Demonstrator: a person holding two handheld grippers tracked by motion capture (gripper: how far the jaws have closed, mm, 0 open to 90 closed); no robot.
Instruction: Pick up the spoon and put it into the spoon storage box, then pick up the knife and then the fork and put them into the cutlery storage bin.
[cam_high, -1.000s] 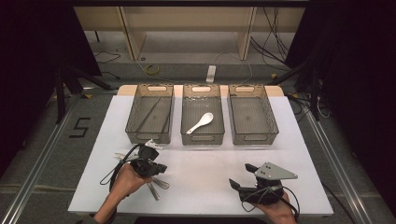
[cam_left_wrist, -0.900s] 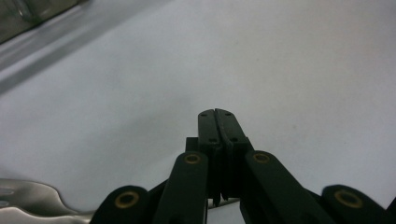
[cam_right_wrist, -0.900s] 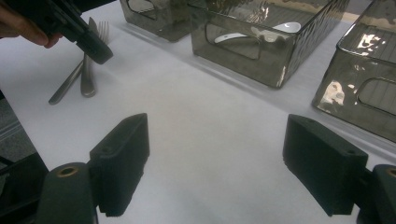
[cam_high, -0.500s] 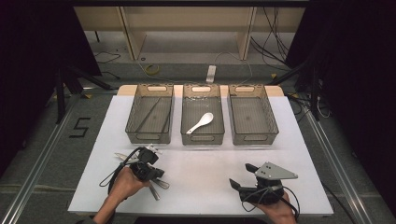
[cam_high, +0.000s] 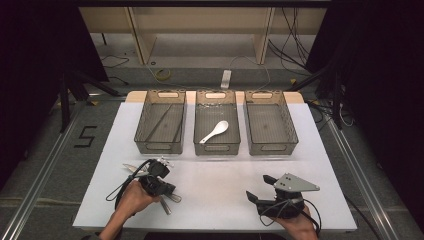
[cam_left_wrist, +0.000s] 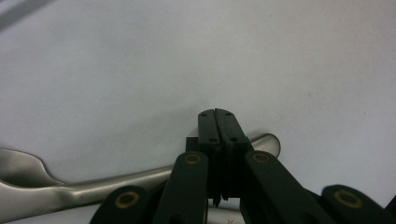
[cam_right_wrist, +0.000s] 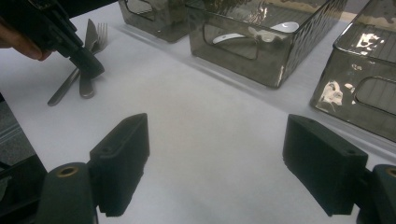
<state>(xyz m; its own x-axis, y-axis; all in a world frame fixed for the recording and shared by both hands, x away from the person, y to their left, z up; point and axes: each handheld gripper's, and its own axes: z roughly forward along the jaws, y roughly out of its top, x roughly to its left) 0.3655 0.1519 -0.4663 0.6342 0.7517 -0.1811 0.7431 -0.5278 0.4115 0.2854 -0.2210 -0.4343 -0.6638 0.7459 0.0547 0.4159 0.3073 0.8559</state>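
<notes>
Hovering lower left of the high view, the left gripper (cam_high: 167, 191), jaws pressed together, has barely shifted over the silver metal cutlery (cam_high: 170, 200); nothing visibly pinched yet.

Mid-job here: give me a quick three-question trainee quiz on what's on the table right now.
1. True or false: the right hand-held gripper has its jaws wide apart with nothing between them.
2. Which bin holds the white spoon? A) left bin B) middle bin C) right bin
3. Fill in: the left hand-held gripper has its jaws together, right over the metal ____ on the white table.

Key: 1 true; 2 B; 3 cutlery.
</notes>
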